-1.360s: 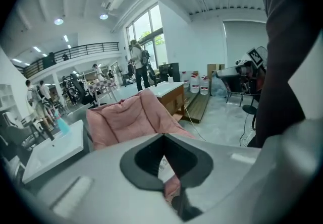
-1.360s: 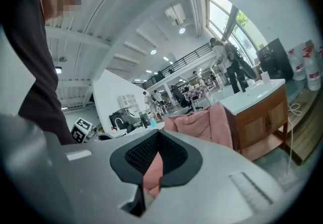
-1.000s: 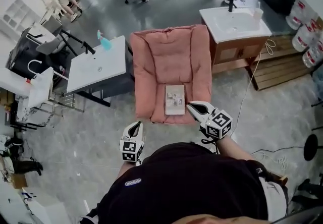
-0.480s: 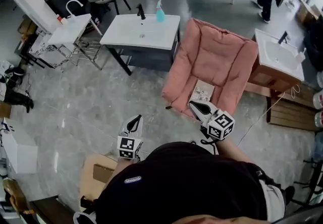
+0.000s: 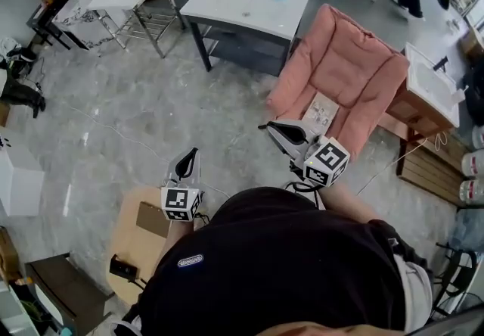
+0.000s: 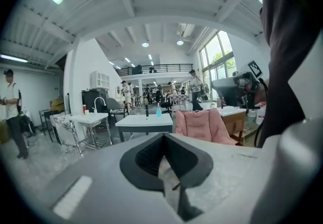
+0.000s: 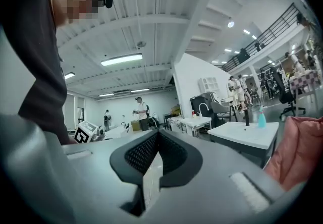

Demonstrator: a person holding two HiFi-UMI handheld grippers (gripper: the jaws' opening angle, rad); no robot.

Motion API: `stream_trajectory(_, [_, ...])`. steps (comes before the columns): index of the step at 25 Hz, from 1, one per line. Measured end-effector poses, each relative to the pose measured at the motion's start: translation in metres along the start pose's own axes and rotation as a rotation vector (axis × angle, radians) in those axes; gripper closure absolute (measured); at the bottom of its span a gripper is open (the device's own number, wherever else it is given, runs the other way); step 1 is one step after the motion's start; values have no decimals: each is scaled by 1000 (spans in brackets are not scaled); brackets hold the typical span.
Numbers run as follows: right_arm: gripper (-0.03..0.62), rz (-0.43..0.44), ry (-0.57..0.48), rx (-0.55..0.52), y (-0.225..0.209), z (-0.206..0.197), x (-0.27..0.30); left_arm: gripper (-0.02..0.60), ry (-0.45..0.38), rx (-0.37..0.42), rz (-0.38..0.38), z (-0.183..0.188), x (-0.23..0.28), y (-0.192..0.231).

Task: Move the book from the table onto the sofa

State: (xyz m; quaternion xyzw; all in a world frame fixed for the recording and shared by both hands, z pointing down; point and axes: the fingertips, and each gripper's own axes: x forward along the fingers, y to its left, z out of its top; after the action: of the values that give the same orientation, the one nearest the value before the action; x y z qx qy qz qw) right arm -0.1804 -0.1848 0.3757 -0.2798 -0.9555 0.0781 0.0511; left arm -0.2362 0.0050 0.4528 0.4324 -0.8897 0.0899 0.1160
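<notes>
Plainly both tools (image 5: 190,157) (image 5: 271,128) closed, empty.

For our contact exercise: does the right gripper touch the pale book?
Apart. Right gripper view: right gripper shut, empty. Head view: pale rectangular book lies alone on the pink cushioned sofa.
</notes>
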Motion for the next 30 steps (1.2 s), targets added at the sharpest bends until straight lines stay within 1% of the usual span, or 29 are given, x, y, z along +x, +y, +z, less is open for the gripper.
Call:
stream_trajectory(3, [563, 41, 21, -1, 30, -11, 19, 572, -48, -36, 52, -3, -35, 18])
stream_trajectory(5, [563, 76, 46, 4, 49, -22, 32, 572, -61, -53, 96, -11, -61, 27])
stream_trajectory(7, [563, 114, 60, 0, 67, -25, 51, 572, -64, -69, 141, -18, -84, 44])
stream_trajectory(10, [563, 175, 68, -24, 89, -21, 85, 572, -65, -102, 215, -29, -113, 74])
stream_trajectory(14, [563, 282, 80, -39, 112, -18, 111, 572, -57, -157, 303, -46, -146, 86])
stream_trajectory(18, [563, 381, 94, -6, 112, -25, 134, 571, -47, -173, 391, -50, -155, 84])
stream_trajectory(22, [563, 503, 112, 16, 107, -32, 165, 571, 1, -181, 497, -61, -156, 90])
stream_trajectory(25, [562, 574, 150, 27, 108, -37, 168, 571, 27, -239, 573, -63, -164, 86])
stream_trajectory(27, [562, 615, 163, 26, 107, -34, 168, 571, 32, -274, 605, -58, -165, 77])
stream_trajectory(30, [562, 672, 179, 47, 96, -39, 178, 571, 72, -284, 650, -54, -156, 62])
